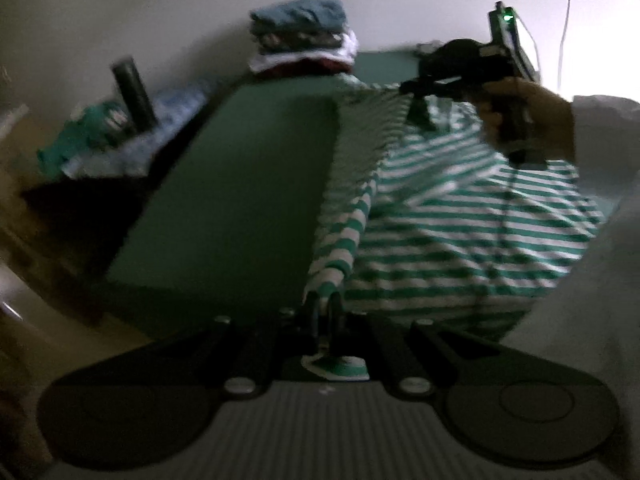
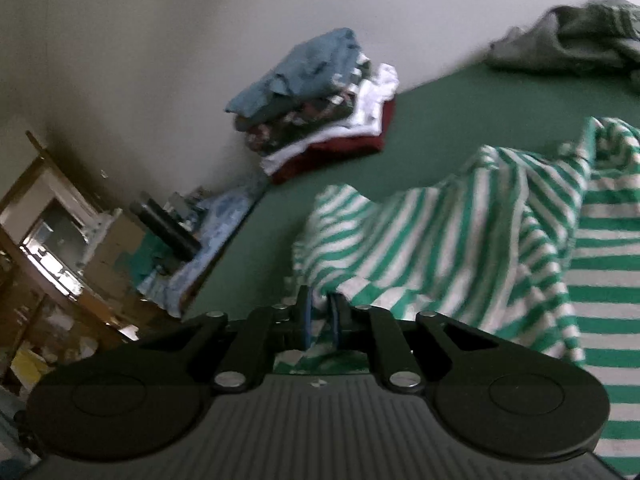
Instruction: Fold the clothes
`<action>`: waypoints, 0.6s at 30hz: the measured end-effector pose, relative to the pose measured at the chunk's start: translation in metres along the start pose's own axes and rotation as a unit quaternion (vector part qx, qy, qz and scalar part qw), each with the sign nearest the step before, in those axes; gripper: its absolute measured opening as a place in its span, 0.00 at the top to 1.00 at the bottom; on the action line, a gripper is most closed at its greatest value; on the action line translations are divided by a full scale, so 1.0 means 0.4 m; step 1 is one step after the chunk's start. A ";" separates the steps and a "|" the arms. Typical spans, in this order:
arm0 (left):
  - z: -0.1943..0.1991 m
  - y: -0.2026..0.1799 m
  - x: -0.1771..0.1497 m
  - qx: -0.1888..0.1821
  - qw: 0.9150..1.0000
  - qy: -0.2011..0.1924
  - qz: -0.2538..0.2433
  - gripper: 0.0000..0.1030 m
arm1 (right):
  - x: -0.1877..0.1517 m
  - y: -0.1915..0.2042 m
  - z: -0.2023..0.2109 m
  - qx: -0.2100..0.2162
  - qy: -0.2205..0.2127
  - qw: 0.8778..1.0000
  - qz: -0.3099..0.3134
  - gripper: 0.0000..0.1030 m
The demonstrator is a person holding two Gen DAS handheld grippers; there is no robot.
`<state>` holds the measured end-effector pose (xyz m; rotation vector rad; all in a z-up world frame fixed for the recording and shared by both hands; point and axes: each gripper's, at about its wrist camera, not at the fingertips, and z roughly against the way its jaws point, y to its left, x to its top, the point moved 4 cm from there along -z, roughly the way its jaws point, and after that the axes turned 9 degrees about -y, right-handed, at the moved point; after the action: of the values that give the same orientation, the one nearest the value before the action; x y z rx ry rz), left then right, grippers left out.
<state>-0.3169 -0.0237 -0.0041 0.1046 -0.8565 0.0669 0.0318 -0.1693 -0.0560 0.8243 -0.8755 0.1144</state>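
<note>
Both jaws clamped on the striped shirt [image 1: 460, 216], mid-fold; slip risk.
My left gripper [image 1: 325, 322] pinches a sleeve end, my right gripper [image 2: 320, 320] a bunched edge. The grips look thin, so uneven pulling could drop or skew the fold. Shirt is green-and-white, rumpled, on the green surface [image 1: 240, 184] near the folded stack [image 2: 320, 108].

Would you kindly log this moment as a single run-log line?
task: fold clothes | left gripper: shut on striped shirt | right gripper: shut on striped shirt | folded stack: by wall
</note>
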 end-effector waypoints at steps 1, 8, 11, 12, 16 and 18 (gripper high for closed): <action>-0.004 -0.008 -0.005 -0.010 1.000 0.005 0.005 1.00 | -0.003 -0.010 -0.001 -0.006 0.003 1.000 0.000 0.91; -0.058 -0.075 -0.045 -0.071 0.996 0.038 0.037 1.00 | -0.033 -0.056 -0.004 -0.025 0.012 0.999 0.024 0.91; -0.080 -0.105 -0.057 -0.092 0.994 0.045 0.043 1.00 | -0.036 -0.072 -0.011 -0.030 0.013 0.999 0.029 0.91; -0.088 -0.110 -0.062 -0.098 0.993 0.048 0.044 0.99 | -0.038 -0.070 -0.016 -0.031 0.013 0.999 0.037 0.91; -0.153 -0.120 -0.108 -0.130 0.985 0.095 0.058 0.97 | -0.044 -0.064 -0.034 -0.030 0.025 0.998 0.055 0.91; -0.165 -0.120 -0.122 -0.131 0.985 0.100 0.054 0.90 | -0.044 -0.062 -0.035 -0.026 0.034 0.998 0.053 0.89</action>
<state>-0.2945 -0.0643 -0.0872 -0.1933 -0.6627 0.0656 0.0391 -0.1729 -0.0884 0.7219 -0.8537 0.2114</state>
